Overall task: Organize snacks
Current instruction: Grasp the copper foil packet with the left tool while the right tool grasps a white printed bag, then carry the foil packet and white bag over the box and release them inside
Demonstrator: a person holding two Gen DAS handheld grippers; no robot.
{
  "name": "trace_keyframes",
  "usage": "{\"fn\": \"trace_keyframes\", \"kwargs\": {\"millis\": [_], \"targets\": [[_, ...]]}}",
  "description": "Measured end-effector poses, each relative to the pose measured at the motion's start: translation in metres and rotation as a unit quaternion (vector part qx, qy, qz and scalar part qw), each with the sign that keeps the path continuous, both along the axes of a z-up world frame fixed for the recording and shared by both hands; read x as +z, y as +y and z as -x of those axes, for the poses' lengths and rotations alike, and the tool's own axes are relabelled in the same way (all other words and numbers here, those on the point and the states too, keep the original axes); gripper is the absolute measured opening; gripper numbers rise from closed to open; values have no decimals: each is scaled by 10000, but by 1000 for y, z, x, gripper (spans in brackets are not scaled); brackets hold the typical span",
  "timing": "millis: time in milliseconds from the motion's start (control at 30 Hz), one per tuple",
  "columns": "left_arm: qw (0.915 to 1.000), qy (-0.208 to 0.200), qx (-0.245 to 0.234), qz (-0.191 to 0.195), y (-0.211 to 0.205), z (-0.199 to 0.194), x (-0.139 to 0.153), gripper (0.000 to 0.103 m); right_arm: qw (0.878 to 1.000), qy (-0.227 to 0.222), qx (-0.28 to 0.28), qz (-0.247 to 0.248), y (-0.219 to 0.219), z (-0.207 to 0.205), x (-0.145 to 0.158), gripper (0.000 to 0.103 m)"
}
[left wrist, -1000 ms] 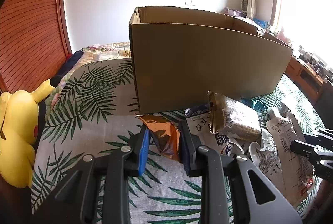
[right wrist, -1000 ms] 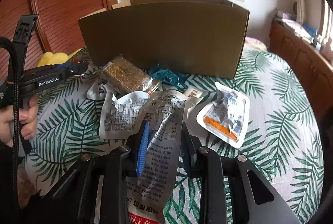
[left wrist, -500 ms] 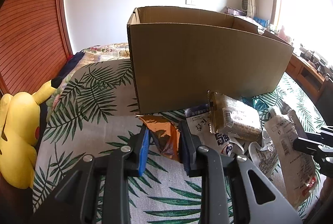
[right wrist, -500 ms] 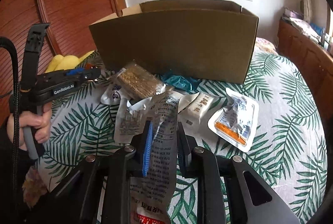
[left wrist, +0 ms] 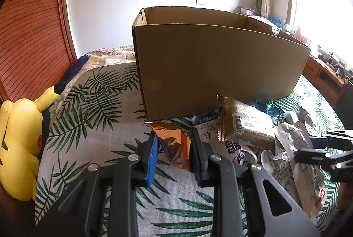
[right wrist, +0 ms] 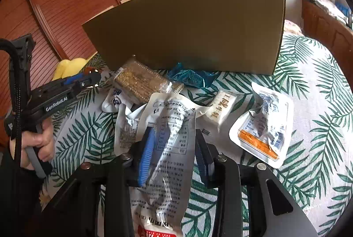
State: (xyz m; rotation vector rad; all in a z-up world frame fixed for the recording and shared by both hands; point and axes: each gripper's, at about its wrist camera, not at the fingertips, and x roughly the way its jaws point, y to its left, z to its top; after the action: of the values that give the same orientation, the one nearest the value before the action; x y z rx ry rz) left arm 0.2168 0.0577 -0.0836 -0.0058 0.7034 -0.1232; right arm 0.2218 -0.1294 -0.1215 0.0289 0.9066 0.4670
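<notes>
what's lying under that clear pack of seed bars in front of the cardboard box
The seed bar pack rests on a white packet with blue print, whose near end pokes out. A teal wrapper lies beside it. The rest underneath is covered.

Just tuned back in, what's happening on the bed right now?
A person holds a claw in each hand, sorting snack packets in front of a cardboard box. The left claw is shut on a copper foil wrapper. The right claw has just been opening; a long white pouch lies between its jaws, no longer squeezed. The other packets lie on the leaf-print cover.
</notes>
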Motion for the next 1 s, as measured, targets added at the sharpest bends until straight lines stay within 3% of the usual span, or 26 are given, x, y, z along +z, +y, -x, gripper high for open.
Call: {"fn": "trace_keyframes", "kwargs": {"millis": [100,200,267,367,400,767,1000], "targets": [[10000,-5,6,-4,0,0,0,25,9999,72,81,-18,5,-3,-4,52],[10000,2,6,2,0,0,0,25,9998,-28,132,155,13,-3,-3,55],[10000,-4,14,4,0,0,0,25,9996,-74,177,210,18,-2,-3,51],[10000,-9,3,-3,-1,0,0,25,9990,-317,146,283,18,5,6,22],[10000,-18,2,-19,-1,1,-1,25,9989,-351,151,271,18,7,9,21],[9995,-211,-70,206,2,8,9,23,9940,-982,22,479,11,39,40,16],[9983,-427,-209,337,-2,15,35,23,9901,-1315,-116,470,0,42,64,15]]}}
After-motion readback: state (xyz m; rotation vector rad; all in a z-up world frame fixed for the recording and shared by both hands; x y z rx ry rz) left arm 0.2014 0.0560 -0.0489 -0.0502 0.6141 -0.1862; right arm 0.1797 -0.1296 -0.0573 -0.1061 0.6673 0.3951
